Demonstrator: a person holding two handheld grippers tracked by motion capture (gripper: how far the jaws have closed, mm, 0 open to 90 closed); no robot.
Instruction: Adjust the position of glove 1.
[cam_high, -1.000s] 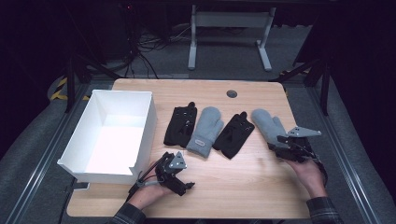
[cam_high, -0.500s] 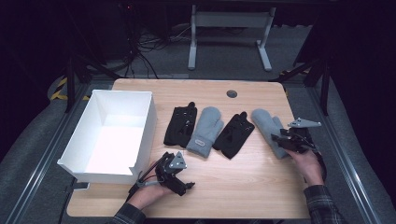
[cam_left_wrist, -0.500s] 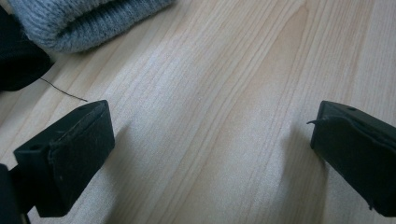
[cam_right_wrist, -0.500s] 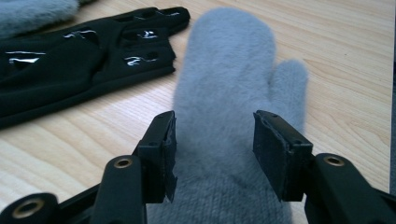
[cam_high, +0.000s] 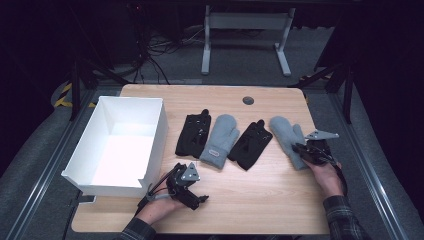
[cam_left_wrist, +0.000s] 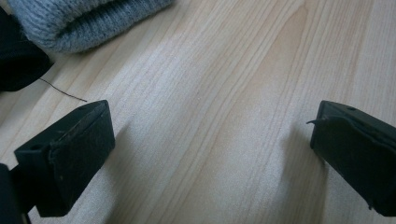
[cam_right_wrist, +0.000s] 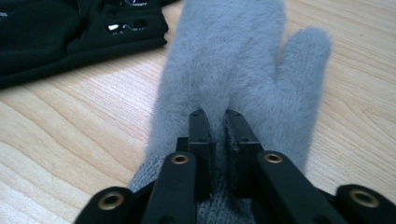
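Note:
Two grey mittens and two black gloves lie in a row across the wooden table (cam_high: 250, 200). My right gripper (cam_high: 299, 149) (cam_right_wrist: 217, 115) sits low at the cuff end of the right grey mitten (cam_high: 284, 131) (cam_right_wrist: 238, 60). Its jaws have just been closing and now pinch a fold of the fuzzy fabric. My left gripper (cam_high: 173, 180) (cam_left_wrist: 210, 135) rests near the front edge, open, with bare wood between its jaws. The left grey mitten (cam_high: 218, 140) (cam_left_wrist: 84, 18) lies just beyond it, beside a black glove (cam_high: 194, 134) (cam_left_wrist: 18, 60).
An open white box (cam_high: 155, 135) stands at the table's left side, close to my left hand. The second black glove (cam_high: 251, 142) (cam_right_wrist: 79, 32) lies between the two mittens. A round cable hole (cam_high: 248, 100) marks the far edge.
My right gripper has shifted left and down onto the right grey mitten's cuff, and its jaws have closed on the fabric. The left gripper has stayed where it was.

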